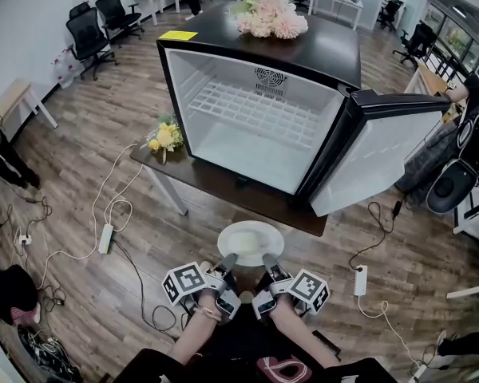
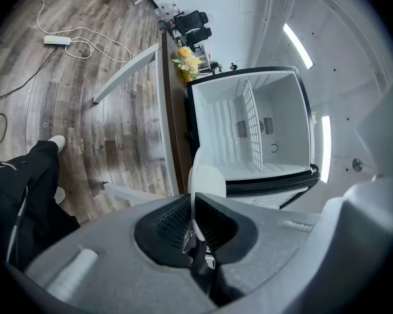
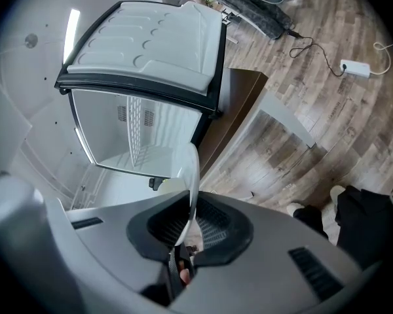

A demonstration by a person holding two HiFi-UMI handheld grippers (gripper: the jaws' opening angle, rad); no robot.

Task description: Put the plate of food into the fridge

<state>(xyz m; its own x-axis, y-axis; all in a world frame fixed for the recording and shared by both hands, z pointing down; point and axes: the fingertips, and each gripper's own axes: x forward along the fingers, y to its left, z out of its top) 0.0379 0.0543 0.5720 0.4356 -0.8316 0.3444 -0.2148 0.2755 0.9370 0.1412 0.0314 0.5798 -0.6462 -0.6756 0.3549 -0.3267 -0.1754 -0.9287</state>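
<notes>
Left tongs (image 1: 227, 262) and right tongs (image 1: 270, 262) clamped, held side by side.

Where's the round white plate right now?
Head view, low centre: the round white plate is gripped at its near rim by the left gripper and right gripper, before the dark wooden table carrying the open black fridge.

A white marker cube (image 1: 184, 283) with black squares is seen on the left gripper (image 1: 227, 262); right of that cube, a twin cube (image 1: 309, 290) is borne by the right gripper (image 1: 269, 262). Grey moulded shells and black ribbed pads (image 2: 173, 218) are shown. Black trousers (image 2: 26, 195) and a white shoe (image 2: 56, 142) are worn.
</notes>
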